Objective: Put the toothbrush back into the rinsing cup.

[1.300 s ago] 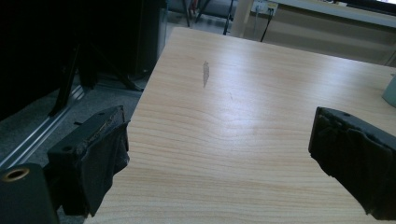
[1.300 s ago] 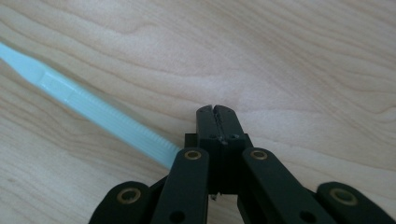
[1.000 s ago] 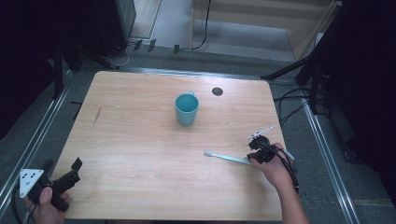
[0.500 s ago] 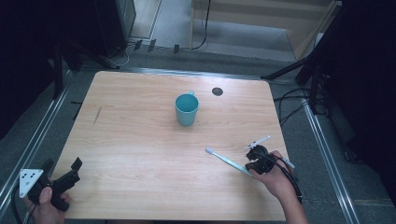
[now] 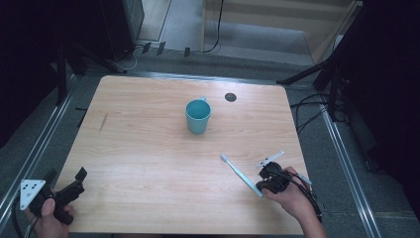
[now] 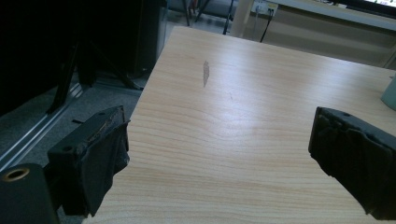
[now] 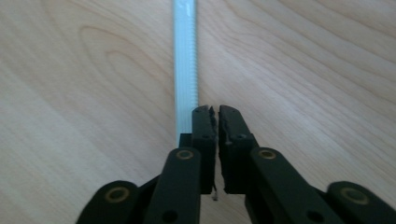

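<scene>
Looking along the right tongs (image 7: 215,112), pressed together on nothing beside the toothbrush (image 7: 186,70); left tongs (image 6: 219,154) gape wide.

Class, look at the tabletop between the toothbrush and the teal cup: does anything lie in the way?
Nothing visible does. Bare wood lies between the toothbrush, by the right tool, and the teal cup; the dark round hole sits off to the side.
</scene>
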`<state>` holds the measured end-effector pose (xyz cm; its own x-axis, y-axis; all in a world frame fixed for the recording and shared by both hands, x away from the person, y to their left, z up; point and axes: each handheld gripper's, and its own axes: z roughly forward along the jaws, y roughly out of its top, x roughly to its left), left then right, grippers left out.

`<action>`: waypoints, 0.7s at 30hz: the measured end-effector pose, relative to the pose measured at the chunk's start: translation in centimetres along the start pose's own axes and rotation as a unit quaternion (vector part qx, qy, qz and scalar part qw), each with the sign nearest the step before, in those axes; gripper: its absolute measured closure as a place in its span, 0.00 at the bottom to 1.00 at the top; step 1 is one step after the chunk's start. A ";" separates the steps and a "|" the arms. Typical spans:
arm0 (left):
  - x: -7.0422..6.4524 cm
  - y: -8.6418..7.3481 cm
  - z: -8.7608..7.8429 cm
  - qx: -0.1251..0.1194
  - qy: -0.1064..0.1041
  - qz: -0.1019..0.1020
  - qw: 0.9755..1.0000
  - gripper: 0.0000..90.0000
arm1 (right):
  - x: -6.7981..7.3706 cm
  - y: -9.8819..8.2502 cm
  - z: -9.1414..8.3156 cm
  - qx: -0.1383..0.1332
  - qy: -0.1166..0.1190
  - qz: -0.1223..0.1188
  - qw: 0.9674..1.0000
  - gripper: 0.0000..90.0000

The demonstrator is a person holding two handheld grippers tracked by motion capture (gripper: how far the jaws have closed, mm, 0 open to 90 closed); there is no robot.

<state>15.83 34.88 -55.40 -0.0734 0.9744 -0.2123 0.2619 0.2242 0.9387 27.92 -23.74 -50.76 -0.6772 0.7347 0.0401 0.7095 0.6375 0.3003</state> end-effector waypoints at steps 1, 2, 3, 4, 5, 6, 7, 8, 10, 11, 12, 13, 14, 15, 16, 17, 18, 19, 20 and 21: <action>0.0 0.0 0.0 0.000 0.000 0.000 1.000 0.06 | 0.0 0.0 0.0 0.000 0.000 0.000 1.000 0.93; 0.0 0.0 0.0 0.000 0.000 -0.001 1.000 0.06 | 0.4 0.2 -0.1 0.001 0.003 -0.014 1.000 0.87; 0.0 0.0 0.0 0.000 0.000 -0.001 1.000 0.07 | 0.6 0.4 -0.1 0.002 0.004 -0.018 1.000 0.84; 0.0 0.0 0.0 0.000 0.000 -0.001 1.000 0.07 | 0.6 0.7 -0.2 0.001 0.002 -0.022 1.000 0.81; 0.0 0.0 0.0 0.000 0.000 -0.002 1.000 0.07 | 0.7 0.9 -0.3 0.000 -0.001 -0.023 1.000 0.79; 0.0 0.0 0.0 0.000 0.000 -0.002 1.000 0.07 | 0.8 1.3 -0.4 0.000 -0.004 -0.024 1.000 0.77; 0.0 0.0 0.0 0.000 0.000 -0.002 1.000 0.07 | 0.9 1.7 -0.5 0.000 -0.008 -0.025 1.000 0.77; 0.0 0.0 0.0 0.000 0.000 -0.003 1.000 0.07 | 1.0 2.1 -0.6 0.000 -0.009 -0.024 1.000 0.77; 0.1 0.0 0.0 0.000 -0.001 -0.003 1.000 0.07 | 1.3 2.9 -0.8 0.007 -0.008 -0.021 1.000 0.76; 0.1 0.0 0.0 0.000 -0.001 -0.003 1.000 0.07 | 1.3 2.9 -0.8 0.007 -0.008 -0.021 1.000 0.76; 0.1 0.0 0.0 0.000 -0.001 -0.005 1.000 0.07 | 1.6 3.7 -0.8 0.013 -0.007 -0.006 1.000 0.77; 0.1 0.0 0.0 0.000 -0.002 -0.005 1.000 0.07 | 1.7 4.1 -0.7 0.017 -0.007 -0.004 1.000 0.77; 0.1 0.0 0.0 0.000 -0.001 -0.007 1.000 0.07 | 1.9 4.5 -0.6 0.020 -0.007 -0.004 1.000 0.78; 0.1 0.0 0.0 0.000 -0.001 -0.007 1.000 0.07 | 1.9 4.5 -0.6 0.020 -0.007 -0.004 1.000 0.78; 0.1 0.0 0.0 0.000 -0.002 -0.007 1.000 0.07 | 2.2 5.2 -0.4 0.027 -0.006 -0.002 1.000 0.79; 0.2 0.0 0.0 0.001 -0.002 -0.006 1.000 0.07 | 2.3 5.5 -0.2 0.032 -0.007 -0.002 0.999 0.80; 0.2 0.0 0.0 0.002 -0.002 -0.007 1.000 0.07 | 2.5 5.8 0.0 0.037 -0.008 -0.001 0.999 0.80; 0.2 0.0 0.0 0.002 -0.002 -0.007 1.000 0.07 | 2.5 5.8 0.0 0.037 -0.008 -0.001 0.999 0.80; 0.2 0.0 0.0 0.002 -0.003 -0.007 1.000 0.07 | 2.7 6.2 0.6 0.044 -0.008 -0.002 0.999 0.81; 0.2 0.0 0.0 0.002 -0.003 -0.007 1.000 0.07 | 2.7 6.2 0.6 0.044 -0.008 -0.002 0.999 0.81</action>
<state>15.85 35.06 -55.41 -0.0712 0.9711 -0.2276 0.2650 0.2384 0.9343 30.64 -17.66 -49.32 -0.6770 0.7357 0.0228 0.7219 0.6576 0.2153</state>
